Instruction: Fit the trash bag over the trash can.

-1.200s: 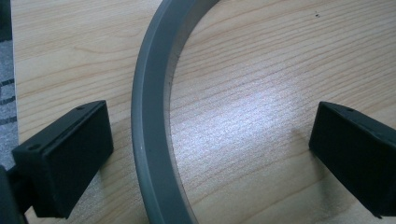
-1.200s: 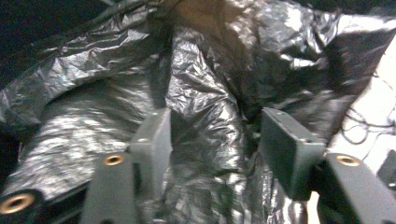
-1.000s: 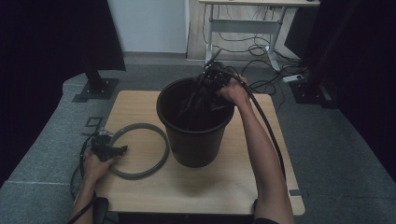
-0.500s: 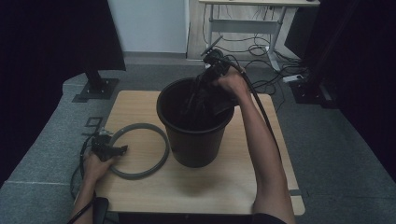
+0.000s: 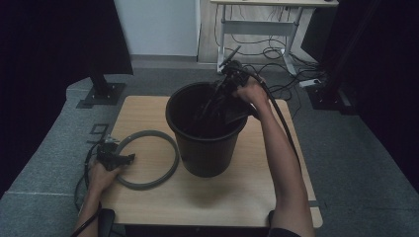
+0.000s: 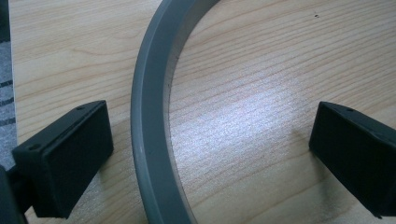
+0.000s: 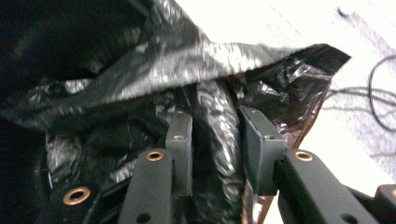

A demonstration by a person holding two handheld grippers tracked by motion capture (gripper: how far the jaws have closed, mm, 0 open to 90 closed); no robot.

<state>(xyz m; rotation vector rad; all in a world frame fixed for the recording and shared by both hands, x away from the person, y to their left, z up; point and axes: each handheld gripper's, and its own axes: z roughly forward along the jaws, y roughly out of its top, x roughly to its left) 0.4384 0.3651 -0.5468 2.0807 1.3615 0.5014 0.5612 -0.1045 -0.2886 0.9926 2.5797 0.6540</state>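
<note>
Black bag (image 7: pixel 219 121) sits bunched in the upright bin (image 5: pixel 207 148) mid-table, a fold running up toward the far rim; its lower part is lost in the dark inside. Right gripper (image 7: pixel 215 140) jaws, just closing, pinch that fold. Left gripper (image 6: pixel 210 149) jaws stand wide, straddling the grey ring (image 6: pixel 149 140) lying flat w/o touching.

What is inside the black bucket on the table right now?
Inside the black bucket is a crumpled black plastic bag. The right hand-held gripper reaches in, its jaws having just closed on a fold of it. The bucket's bottom is hidden under the bag.
</note>
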